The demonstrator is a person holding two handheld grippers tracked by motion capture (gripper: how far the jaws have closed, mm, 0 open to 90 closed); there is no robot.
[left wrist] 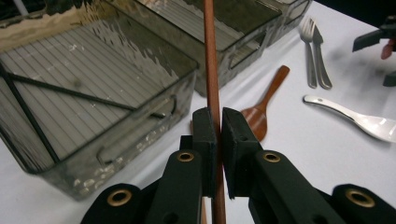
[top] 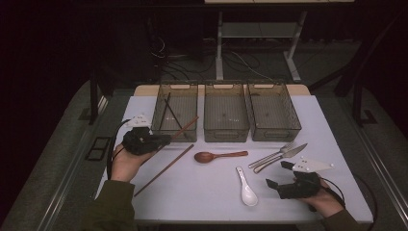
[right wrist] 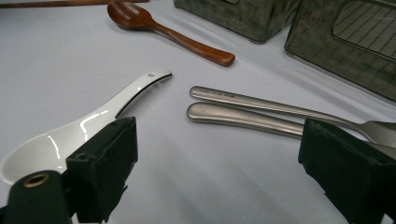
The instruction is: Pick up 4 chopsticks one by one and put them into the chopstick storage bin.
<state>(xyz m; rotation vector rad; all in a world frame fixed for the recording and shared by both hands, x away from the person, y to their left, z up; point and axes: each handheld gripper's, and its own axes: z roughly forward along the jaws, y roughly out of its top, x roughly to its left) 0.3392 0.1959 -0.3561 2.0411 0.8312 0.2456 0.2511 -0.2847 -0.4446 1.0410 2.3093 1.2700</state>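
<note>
Your left gripper (left wrist: 217,140) clamps a brown chopstick (left wrist: 211,70) near the bench's (top: 202,192) left edge, its tip raised over the front wall of the left bin (top: 175,111), which holds two black chopsticks (top: 169,111). A second brown chopstick (top: 163,171) lies on the bench below it. Your right gripper (top: 284,175) rests wide open near the front right corner, a white ceramic spoon (top: 246,187) just beside it, a fork and knife (top: 279,156) beyond. A wooden spoon (top: 219,156) lies mid-bench.
</note>
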